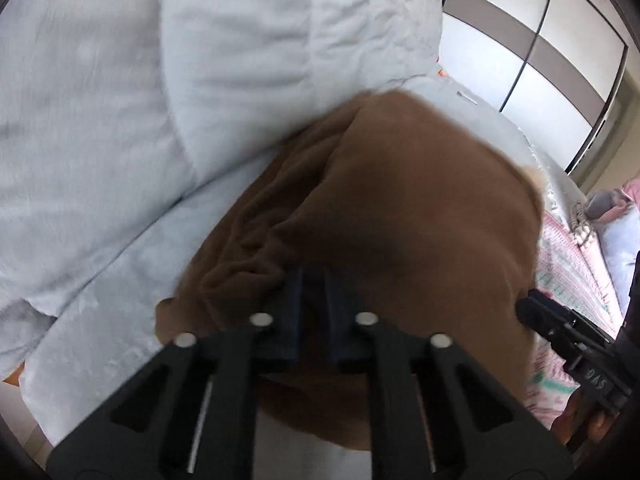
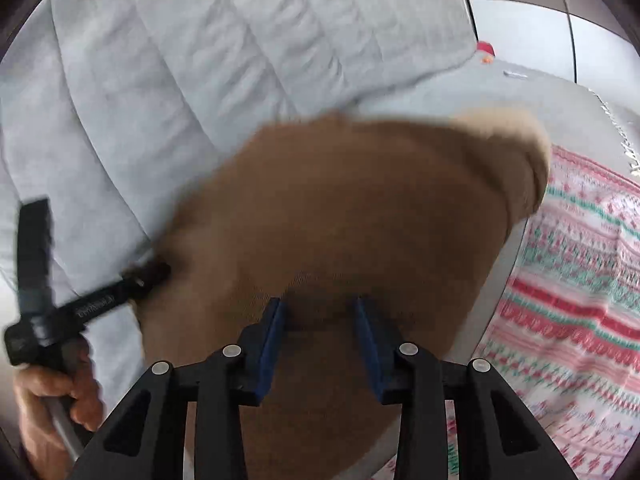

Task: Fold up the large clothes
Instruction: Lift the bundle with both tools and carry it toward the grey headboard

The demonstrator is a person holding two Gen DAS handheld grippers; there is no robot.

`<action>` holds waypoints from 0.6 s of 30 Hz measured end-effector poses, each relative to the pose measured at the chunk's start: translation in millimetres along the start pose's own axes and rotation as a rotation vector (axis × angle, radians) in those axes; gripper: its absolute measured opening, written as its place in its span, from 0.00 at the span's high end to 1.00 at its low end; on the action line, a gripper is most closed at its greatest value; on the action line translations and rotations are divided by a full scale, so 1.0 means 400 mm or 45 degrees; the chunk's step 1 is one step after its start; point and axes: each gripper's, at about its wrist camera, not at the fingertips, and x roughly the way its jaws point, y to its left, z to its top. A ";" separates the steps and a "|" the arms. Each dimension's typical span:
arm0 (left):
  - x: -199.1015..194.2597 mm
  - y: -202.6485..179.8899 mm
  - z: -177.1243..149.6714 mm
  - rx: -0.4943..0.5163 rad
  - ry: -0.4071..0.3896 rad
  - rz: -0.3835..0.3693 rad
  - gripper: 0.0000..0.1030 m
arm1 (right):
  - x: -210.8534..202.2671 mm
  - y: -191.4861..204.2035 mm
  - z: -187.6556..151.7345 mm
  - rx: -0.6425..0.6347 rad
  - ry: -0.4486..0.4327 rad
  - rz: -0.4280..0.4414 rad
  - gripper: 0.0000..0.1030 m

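Observation:
A large brown garment (image 1: 400, 208) lies bunched on a bed; it also fills the middle of the right wrist view (image 2: 340, 208). My left gripper (image 1: 314, 276) is shut on a gathered fold of the brown garment, its fingers close together with cloth between them. In the right wrist view the left gripper (image 2: 158, 270) shows at the garment's left edge, held by a hand. My right gripper (image 2: 320, 308) is open, its blue pads (image 2: 272, 332) wide apart over the garment's near edge. In the left wrist view the right gripper (image 1: 528, 308) shows at the garment's right edge.
A pale grey quilted duvet (image 2: 180, 60) covers the bed behind and left of the garment. A pink, red and green patterned blanket (image 2: 572, 280) lies to the right. Wardrobe doors (image 1: 540, 40) stand beyond the bed. A small red object (image 2: 486, 50) sits at the duvet's far edge.

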 end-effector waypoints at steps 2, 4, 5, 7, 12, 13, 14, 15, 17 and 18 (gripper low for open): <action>0.001 0.023 0.000 -0.043 0.003 -0.036 0.95 | 0.035 -0.012 -0.017 0.040 0.029 -0.013 0.64; 0.019 0.043 0.003 -0.099 0.025 -0.074 0.96 | 0.053 -0.038 -0.022 0.108 0.043 0.033 0.64; 0.025 0.043 0.000 -0.099 0.028 -0.072 0.96 | 0.059 -0.043 -0.023 0.116 0.050 0.038 0.64; 0.035 0.018 -0.001 -0.052 0.021 -0.015 0.96 | 0.067 -0.026 -0.022 0.063 0.061 -0.014 0.65; 0.009 -0.028 -0.015 0.033 -0.003 0.114 0.97 | 0.068 -0.010 -0.015 0.085 0.075 -0.072 0.64; -0.009 -0.032 -0.011 0.023 -0.007 0.105 0.96 | 0.062 -0.004 -0.010 0.088 0.068 -0.077 0.64; -0.027 -0.030 -0.010 0.012 -0.009 0.094 0.96 | 0.046 -0.002 -0.009 0.084 0.057 -0.082 0.63; -0.055 -0.026 -0.012 0.004 -0.012 0.080 0.96 | 0.018 0.003 -0.013 0.087 0.048 -0.099 0.60; -0.099 -0.036 -0.024 0.028 -0.016 0.083 0.78 | -0.067 0.017 -0.043 0.125 0.019 -0.080 0.43; -0.127 -0.047 -0.035 0.055 -0.023 0.100 0.69 | -0.098 0.024 -0.060 0.125 0.009 -0.051 0.32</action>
